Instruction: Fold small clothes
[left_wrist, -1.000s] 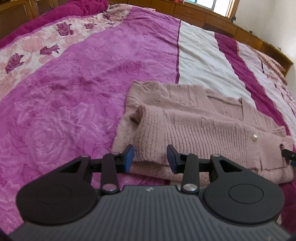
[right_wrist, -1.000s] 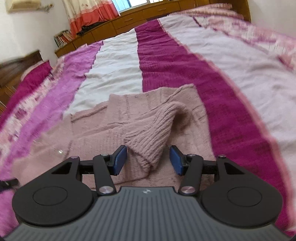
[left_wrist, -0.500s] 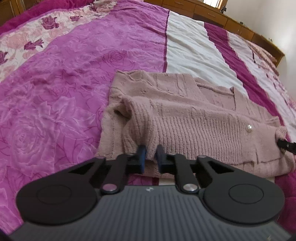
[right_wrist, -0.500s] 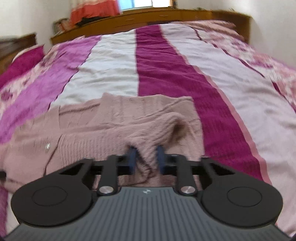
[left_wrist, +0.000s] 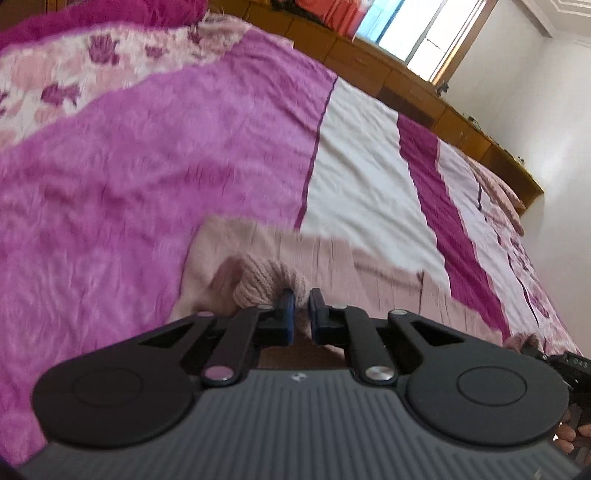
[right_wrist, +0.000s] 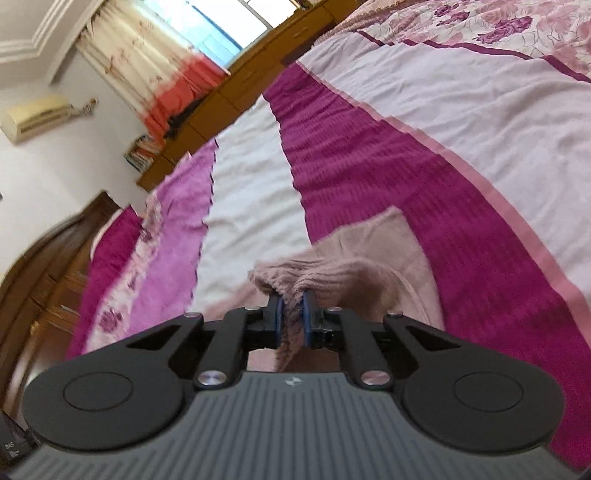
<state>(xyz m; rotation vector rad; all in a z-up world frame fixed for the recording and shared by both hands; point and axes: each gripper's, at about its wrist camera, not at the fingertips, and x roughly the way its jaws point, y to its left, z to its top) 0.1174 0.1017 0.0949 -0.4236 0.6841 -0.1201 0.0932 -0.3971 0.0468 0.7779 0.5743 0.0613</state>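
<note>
The right tool (right_wrist: 291, 314) is closing its blue pads on a ribbed fold of the dusty-pink knitted cardigan (right_wrist: 343, 273), which bunches up above them. The rest of the cardigan lies on the bed (right_wrist: 461, 122), across the bedspread's magenta stripe. Beyond the bed stand wooden cabinets (right_wrist: 221, 96) and a curtained window (right_wrist: 221, 33).

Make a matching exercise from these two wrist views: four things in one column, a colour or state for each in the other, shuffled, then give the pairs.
Things:
1. left hand-held gripper
2. knitted sweater
3. air conditioner
4. curtain

States:
A. mounted high on the wall
B. dusty pink, lying on the bedspread
C. pale floral with an orange lower band
D. shut on a bunched bit of knit

Pairs: 1-D, 2-B, 3-A, 4-C
</note>
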